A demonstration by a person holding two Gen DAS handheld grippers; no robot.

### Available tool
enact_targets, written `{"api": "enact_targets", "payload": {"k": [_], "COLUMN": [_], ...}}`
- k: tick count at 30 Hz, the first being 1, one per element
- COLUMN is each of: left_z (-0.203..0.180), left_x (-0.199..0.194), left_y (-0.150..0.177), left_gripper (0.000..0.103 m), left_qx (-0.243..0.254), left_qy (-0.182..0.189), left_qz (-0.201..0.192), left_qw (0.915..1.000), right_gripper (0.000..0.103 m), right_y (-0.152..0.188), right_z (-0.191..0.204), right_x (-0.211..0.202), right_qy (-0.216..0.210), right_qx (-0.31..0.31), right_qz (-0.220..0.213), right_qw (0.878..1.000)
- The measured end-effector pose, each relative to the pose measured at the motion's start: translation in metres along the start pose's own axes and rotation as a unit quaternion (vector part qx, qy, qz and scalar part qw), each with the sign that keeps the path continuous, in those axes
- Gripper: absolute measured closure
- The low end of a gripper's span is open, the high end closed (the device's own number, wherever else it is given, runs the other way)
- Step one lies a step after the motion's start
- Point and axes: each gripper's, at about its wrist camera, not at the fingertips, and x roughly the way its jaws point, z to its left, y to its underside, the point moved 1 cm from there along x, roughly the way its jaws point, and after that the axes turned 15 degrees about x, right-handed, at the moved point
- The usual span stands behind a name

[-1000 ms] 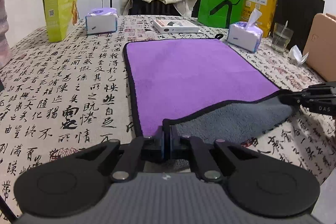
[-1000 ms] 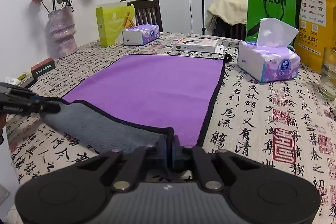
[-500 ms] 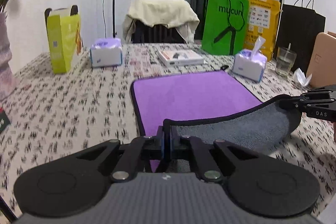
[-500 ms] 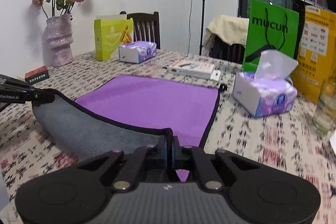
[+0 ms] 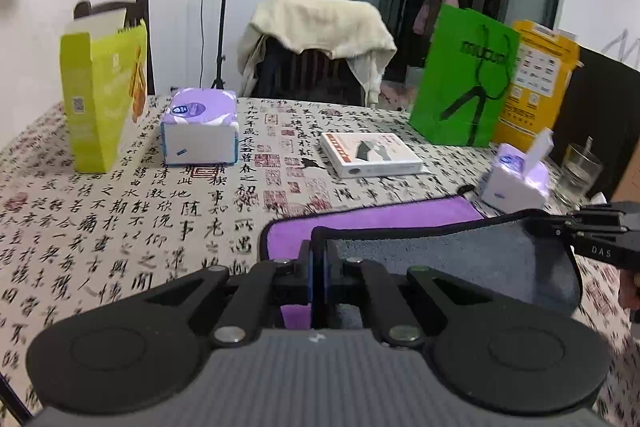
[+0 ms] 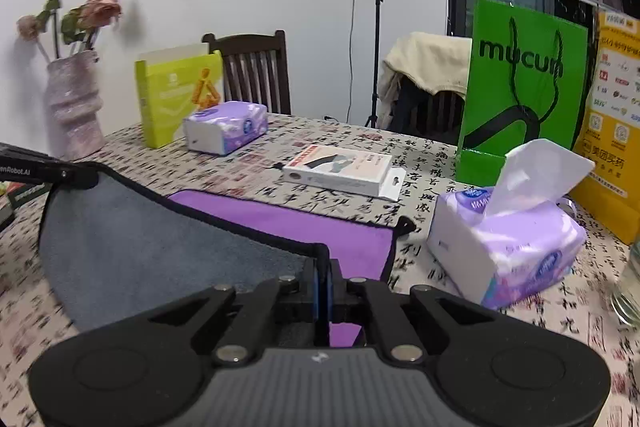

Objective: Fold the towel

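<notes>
1. The left gripper [image 5: 319,269] had its jaws closed on the black-bound edge of the towel [image 5: 452,259] at one near corner
2. The right gripper [image 6: 323,281] likewise had its jaws closed on the towel's [image 6: 160,239] hem at the other near corner
3. In the left wrist view the right gripper [image 5: 560,225] appeared at the right edge, pinching the same hem; in the right wrist view the left gripper [image 6: 76,175] appeared at the left edge doing the same
4. The towel's near edge was lifted off the surface [image 5: 120,227] between the two grippers, with the grey underside turned up and sagging in a curve
5. The far part of the towel lay flat on the surface, purple face up
6. A tissue pack [image 6: 504,247] with a sheet sticking up stood just beside the towel's far right corner
7. A white flat box [image 6: 340,169] lay beyond the towel's far edge, apart from it
8. A second tissue pack [image 5: 200,127] and a yellow-green carton [image 5: 100,99] stood further back on the left, near each other
9. A green bag [image 6: 520,87] stood upright behind the first tissue pack, with a yellow bag [image 6: 612,115] just beside it
10. A vase [image 6: 74,107] of dried flowers stood at the far left of the surface
</notes>
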Motion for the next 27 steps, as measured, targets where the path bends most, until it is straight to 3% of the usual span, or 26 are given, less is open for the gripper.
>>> {"api": "enact_targets", "payload": {"k": [10,16,18,19,20,22,23,25,27], "left_z": [0.031,0.042,0.043,0.043,0.042,0.041,0.039,0.038,0.036], "left_x": [0.071,0.11,0.111,0.109,0.106,0.1,0.097,0.088,0.079], "left_y": [-0.024,-0.022,-0.018,-0.016,-0.014,-0.014,-0.014,-0.014,-0.014], "left_gripper": [0.098,0.095,0.08,0.061,0.049,0.037,0.027,0.017,0.011], "left_qx": [-0.014,-0.007,-0.004,-0.003,-0.002,0.007,0.012,0.022,0.028], "left_qy": [0.0,-0.002,-0.015,-0.013,-0.013,-0.016,-0.018,-0.028,-0.031], "left_qz": [0.03,0.06,0.044,0.036,0.03,0.023,0.023,0.023,0.025], "left_qw": [0.9994,0.9981,0.9989,0.9993,0.9995,0.9996,0.9995,0.9991,0.9988], "right_gripper": [0.099,0.098,0.092,0.089,0.085,0.079,0.071,0.058,0.038], "right_y": [-0.036,-0.039,-0.038,-0.037,-0.036,-0.036,-0.037,-0.039,-0.042], "right_z": [-0.016,-0.016,-0.018,-0.02,-0.023,-0.027,-0.028,-0.028,-0.025], "right_x": [0.075,0.114,0.123,0.125,0.126,0.124,0.123,0.118,0.109], "right_qy": [0.025,0.051,0.068,0.077,0.081,0.075,0.074,0.072,0.066], "right_qx": [-0.017,-0.025,-0.022,-0.02,-0.017,-0.003,0.0,0.003,0.002], "right_qz": [0.022,0.048,0.049,0.047,0.045,0.042,0.042,0.035,0.025], "right_qw": [0.999,0.997,0.996,0.996,0.996,0.996,0.996,0.997,0.997]}}
